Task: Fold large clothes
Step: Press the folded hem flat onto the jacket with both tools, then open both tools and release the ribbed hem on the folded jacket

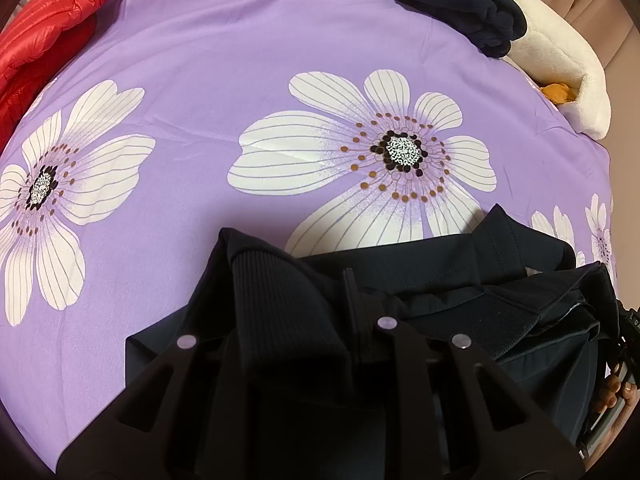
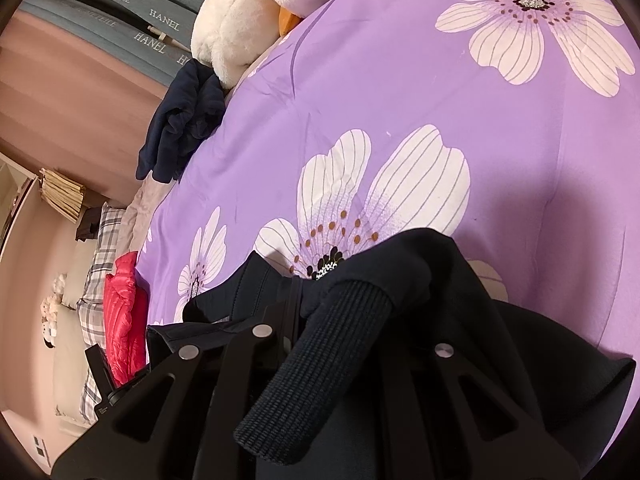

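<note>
Two tools, both clamped down on the same dark navy jacket (image 1: 420, 276). My left tool (image 1: 308, 320) pinches a ribbed cuff (image 1: 272, 300) that sticks out toward 12 o'clock; the right tool (image 2: 348, 332) pinches the other ribbed cuff (image 2: 320, 352), which runs back toward 7 o'clock. Only readable writing: "HANEL" (image 2: 164, 24), repeated on grey bedding at 10 o'clock in the right view. The jacket sits bunched on the purple flowered bedspread (image 1: 224, 80), right under both tools.

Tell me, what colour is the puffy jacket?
Red puffy jacket, clearest in the left wrist view.
</note>
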`<state>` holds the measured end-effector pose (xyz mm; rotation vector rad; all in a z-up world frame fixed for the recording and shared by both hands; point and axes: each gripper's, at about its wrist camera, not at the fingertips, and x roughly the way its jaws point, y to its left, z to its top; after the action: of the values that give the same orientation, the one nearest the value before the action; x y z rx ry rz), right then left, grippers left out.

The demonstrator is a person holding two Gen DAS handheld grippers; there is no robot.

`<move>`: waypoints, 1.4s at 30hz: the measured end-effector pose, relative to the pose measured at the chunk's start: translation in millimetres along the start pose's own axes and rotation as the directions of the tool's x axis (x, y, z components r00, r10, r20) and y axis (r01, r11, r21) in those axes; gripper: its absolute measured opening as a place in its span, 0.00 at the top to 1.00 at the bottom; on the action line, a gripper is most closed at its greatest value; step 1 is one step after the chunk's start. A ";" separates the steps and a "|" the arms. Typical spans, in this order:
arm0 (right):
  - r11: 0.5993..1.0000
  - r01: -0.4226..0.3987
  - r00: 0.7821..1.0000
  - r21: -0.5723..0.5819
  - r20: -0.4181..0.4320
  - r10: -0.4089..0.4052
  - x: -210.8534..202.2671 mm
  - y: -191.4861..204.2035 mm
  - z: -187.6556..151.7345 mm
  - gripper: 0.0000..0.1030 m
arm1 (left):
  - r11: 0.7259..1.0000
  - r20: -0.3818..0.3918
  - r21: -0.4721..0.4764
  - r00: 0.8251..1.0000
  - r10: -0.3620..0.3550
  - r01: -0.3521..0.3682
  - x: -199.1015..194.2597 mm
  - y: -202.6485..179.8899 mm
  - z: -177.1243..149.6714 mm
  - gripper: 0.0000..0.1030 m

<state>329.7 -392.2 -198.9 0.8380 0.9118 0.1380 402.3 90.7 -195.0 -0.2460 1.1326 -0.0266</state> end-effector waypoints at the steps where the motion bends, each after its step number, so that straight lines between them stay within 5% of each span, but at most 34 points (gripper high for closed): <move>1: 1.000 0.000 1.000 0.001 0.000 0.000 -0.1 -0.1 0.0 0.89 | 1.000 0.000 -0.001 1.000 0.000 0.000 0.0 0.0 -0.1 0.81; 18: 0.999 -0.025 1.000 0.026 -0.009 0.025 0.3 -2.3 0.0 0.81 | 1.000 0.000 -0.017 1.000 -0.010 0.010 1.3 1.1 -0.5 0.79; 28: 0.999 -0.033 0.999 0.020 -0.008 0.033 -1.8 2.2 -2.3 0.64 | 0.999 0.019 -0.008 0.999 -0.036 0.036 -8.6 -7.6 -5.5 0.50; 42: 0.999 -0.040 0.999 0.026 -0.006 0.040 -4.9 6.7 -3.3 0.48 | 0.999 0.018 -0.015 0.998 -0.052 0.053 -8.8 -7.5 -4.1 0.45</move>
<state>325.7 -387.8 -192.1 0.8809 0.9050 0.1638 395.7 83.9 -187.2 -0.2894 1.1085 -0.0619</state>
